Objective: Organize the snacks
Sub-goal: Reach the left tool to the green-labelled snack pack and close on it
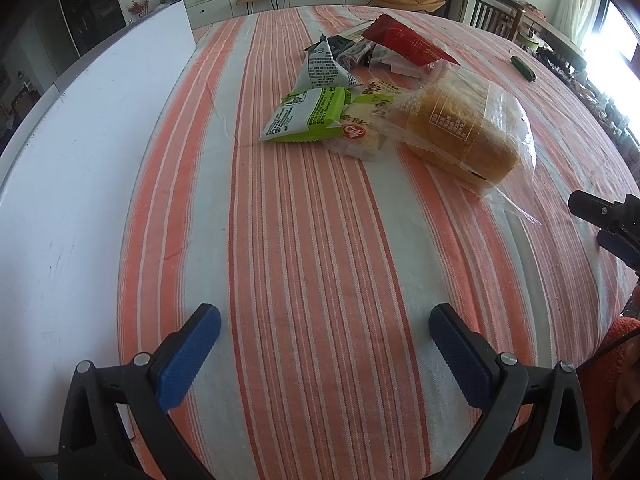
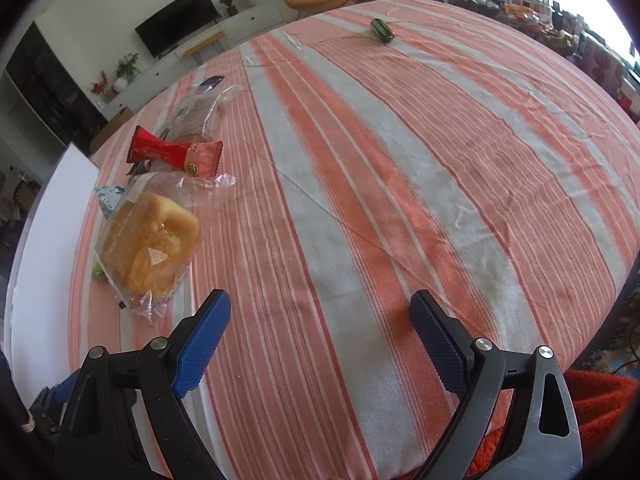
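A pile of snacks lies on the striped tablecloth (image 1: 300, 240). It holds a bagged bread loaf (image 1: 460, 128), a green-and-white packet (image 1: 308, 116), a pale pastry packet (image 1: 360, 128), a grey triangular packet (image 1: 322, 66), a red packet (image 1: 404, 42) and dark wrappers. My left gripper (image 1: 324, 340) is open and empty, well short of the pile. In the right wrist view the bread (image 2: 150, 244) and the red packet (image 2: 176, 154) lie to the left. My right gripper (image 2: 320, 328) is open and empty over bare cloth. A small green packet (image 2: 382, 30) lies alone far off.
A white board (image 1: 72, 184) runs along the table's left side; it also shows in the right wrist view (image 2: 44, 264). The right gripper's black frame (image 1: 612, 220) shows at the left view's right edge. Chairs, a TV cabinet and cluttered shelves stand beyond the table.
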A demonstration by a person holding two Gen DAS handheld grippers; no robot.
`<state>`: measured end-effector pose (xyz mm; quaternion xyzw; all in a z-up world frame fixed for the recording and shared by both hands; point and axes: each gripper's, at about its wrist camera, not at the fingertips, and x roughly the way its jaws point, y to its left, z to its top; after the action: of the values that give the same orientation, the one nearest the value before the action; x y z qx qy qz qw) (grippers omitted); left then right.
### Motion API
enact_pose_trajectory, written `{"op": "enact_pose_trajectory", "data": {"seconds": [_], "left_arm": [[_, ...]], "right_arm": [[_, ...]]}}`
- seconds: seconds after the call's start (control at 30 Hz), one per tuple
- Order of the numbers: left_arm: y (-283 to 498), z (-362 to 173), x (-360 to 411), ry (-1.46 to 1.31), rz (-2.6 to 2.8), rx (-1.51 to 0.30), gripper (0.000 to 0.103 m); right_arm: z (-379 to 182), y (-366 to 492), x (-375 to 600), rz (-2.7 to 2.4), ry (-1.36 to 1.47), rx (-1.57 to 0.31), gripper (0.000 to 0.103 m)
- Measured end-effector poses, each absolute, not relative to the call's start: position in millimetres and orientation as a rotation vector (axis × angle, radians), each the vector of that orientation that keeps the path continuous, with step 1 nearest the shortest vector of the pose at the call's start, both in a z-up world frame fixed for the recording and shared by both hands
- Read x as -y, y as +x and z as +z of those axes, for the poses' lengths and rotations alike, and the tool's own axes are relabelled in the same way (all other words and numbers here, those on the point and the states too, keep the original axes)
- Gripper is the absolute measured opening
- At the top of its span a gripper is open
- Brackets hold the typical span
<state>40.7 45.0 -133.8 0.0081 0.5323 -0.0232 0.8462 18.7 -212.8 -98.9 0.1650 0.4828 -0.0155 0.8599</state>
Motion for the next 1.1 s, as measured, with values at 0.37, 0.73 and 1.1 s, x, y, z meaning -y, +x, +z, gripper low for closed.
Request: {"op": "enact_pose_trajectory", "data": {"seconds": [0.37,0.73,1.1], "left_arm": [[39,-125,-54,-0.053,-0.163,-1.183,0.103],[103,-62,-80,-0.165,-0.218,-1.097,0.103],[202,-118,-76,-0.037,-0.042,-1.17,0.095]], "right_arm": [[-92,3,217,-0.005,0.428,-0.991,0.094],[-93,14,221,-0.02,0.405,-1.002,0.094],[-98,25,237,0.009,0.462,-0.986,0.094]]}}
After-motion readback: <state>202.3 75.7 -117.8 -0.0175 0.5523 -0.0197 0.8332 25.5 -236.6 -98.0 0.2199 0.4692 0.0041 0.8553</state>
